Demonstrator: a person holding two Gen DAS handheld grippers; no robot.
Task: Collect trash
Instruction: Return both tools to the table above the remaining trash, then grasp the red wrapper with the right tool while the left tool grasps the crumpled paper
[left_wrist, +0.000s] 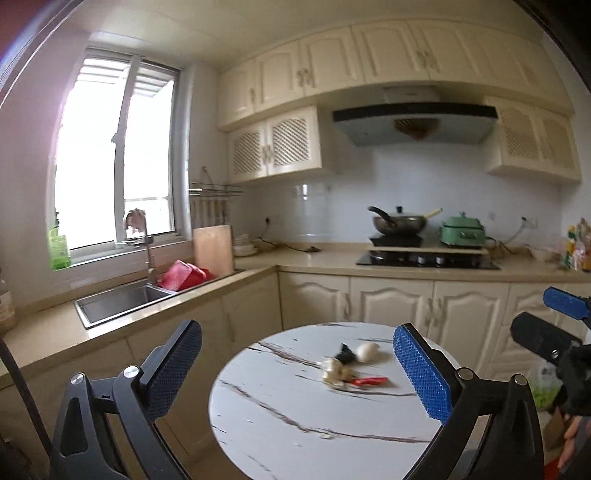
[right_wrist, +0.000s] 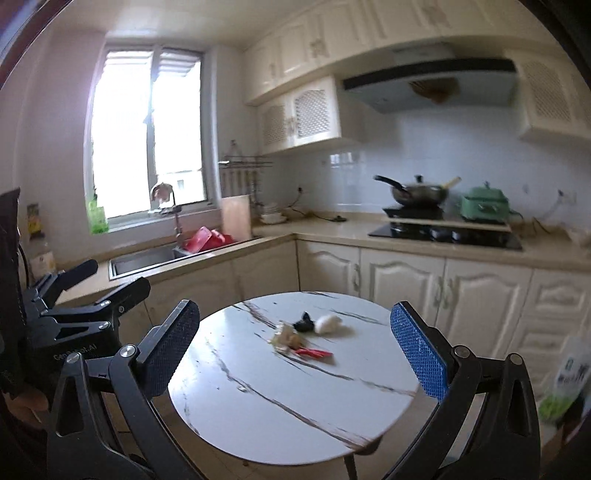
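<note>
Kitchen's round marble table (left_wrist: 295, 417) bears scattered trash (left_wrist: 347, 365); left tongs (left_wrist: 295, 373) and right tongs (right_wrist: 295, 350) gape empty.

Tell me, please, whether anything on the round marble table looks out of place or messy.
Yes. A small heap of trash lies loose near the middle of the round table: a white crumpled piece, a black scrap and a red wrapper, with a stray crumb apart nearer the camera.
</note>
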